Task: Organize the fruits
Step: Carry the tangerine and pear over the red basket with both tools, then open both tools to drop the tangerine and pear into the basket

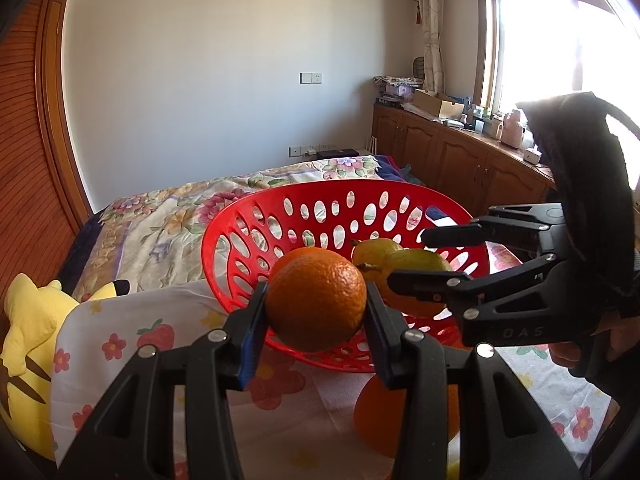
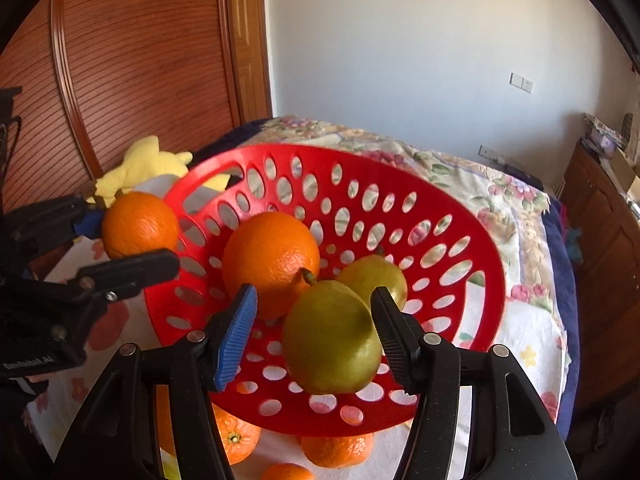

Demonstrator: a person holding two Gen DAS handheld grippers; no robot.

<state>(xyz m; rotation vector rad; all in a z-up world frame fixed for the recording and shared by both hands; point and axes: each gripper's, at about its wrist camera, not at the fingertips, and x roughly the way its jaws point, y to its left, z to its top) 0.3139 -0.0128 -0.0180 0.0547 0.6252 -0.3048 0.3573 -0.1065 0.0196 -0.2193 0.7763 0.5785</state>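
Support surface: a bed [image 1: 168,216] with floral bedding, overlaid at the near end by a white flower-print cloth [image 1: 132,344]. On the cloth: red basket [image 1: 236,220] (perforated), loose oranges [image 2: 340,450]. A yellow plush toy [image 1: 28,320] lies at the edge.

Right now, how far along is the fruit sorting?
Done: one orange and two pears lie in the basket. In hand: left gripper holds a second orange at the rim; right gripper is open around a pear. Left: small oranges on the cloth.
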